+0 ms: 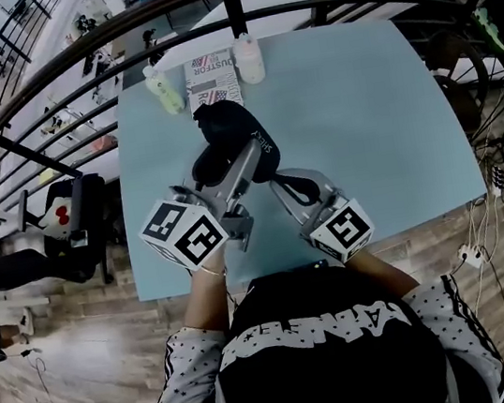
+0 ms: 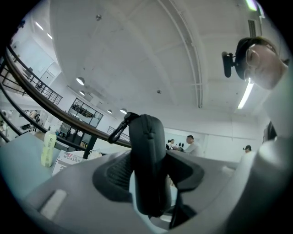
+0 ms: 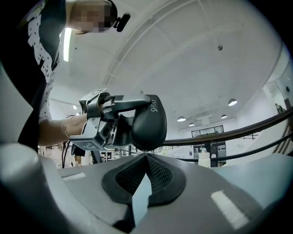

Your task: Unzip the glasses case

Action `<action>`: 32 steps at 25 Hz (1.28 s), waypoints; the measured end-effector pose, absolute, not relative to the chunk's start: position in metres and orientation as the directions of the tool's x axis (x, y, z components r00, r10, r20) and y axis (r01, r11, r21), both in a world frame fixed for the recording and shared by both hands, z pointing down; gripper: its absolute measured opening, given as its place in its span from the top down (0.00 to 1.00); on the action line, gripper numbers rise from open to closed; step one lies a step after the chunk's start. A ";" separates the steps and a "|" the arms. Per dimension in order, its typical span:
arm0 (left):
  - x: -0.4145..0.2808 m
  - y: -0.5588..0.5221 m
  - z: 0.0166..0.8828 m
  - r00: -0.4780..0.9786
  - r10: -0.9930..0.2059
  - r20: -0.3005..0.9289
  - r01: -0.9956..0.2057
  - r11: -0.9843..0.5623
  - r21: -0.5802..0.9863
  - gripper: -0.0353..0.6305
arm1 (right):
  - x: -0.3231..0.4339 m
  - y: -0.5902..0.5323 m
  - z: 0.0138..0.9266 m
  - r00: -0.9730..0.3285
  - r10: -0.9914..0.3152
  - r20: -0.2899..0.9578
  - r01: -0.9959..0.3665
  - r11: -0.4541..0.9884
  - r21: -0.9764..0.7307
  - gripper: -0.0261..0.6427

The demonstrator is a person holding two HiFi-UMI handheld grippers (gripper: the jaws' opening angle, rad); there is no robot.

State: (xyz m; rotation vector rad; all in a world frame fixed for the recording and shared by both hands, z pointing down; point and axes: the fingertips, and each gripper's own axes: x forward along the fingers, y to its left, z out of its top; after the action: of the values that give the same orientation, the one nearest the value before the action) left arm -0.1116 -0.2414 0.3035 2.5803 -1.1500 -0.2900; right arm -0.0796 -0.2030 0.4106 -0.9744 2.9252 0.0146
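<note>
L gripper [image 2: 149,171] comes in from 7 o'clock and clamps the black glasses case [image 1: 221,125], pads tight on both sides. Case is held up off the pale blue table [image 1: 361,112]. R gripper [image 3: 145,156] comes in from 5 o'clock, jaws pressed together, tips at case's lower edge. Can't tell if a zip pull is betw. them. At table's 12 o'clock edge: green bottle [image 1: 162,91], printed box [image 1: 212,81], white bottle [image 1: 249,59].

The left gripper [image 2: 147,176] points level, its fingers [image 2: 113,176] squeezing the glasses case [image 2: 146,146]. The right gripper [image 3: 145,156] points level beside it, fingers [image 3: 132,177] pressed together.
</note>
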 end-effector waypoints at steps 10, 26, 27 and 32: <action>-0.104 -0.237 0.315 0.678 -0.735 -0.019 -0.689 -0.644 0.331 0.95 | -0.074 -0.203 0.422 -0.804 -0.595 -0.014 -0.595 0.803 0.016 0.95; -0.102 -0.237 0.332 0.707 -0.707 0.023 -0.659 -0.647 0.384 0.95 | -0.060 -0.213 0.435 -0.798 -0.600 0.058 -0.592 0.799 0.105 0.95; -0.102 -0.238 0.333 0.711 -0.703 0.028 -0.657 -0.650 0.382 0.95 | -0.060 -0.214 0.437 -0.802 -0.593 0.068 -0.582 0.802 0.134 0.95; -0.101 -0.238 0.337 0.727 -0.685 0.041 -0.643 -0.659 0.390 0.95 | -0.057 -0.217 0.438 -0.816 -0.569 0.100 -0.535 0.810 0.242 0.95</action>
State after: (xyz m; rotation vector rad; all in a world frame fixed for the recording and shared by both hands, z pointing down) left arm -0.1011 -0.2381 0.3369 2.5517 -1.0252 -0.1533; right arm -0.0575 -0.2174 0.4379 -0.9670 3.1472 0.3379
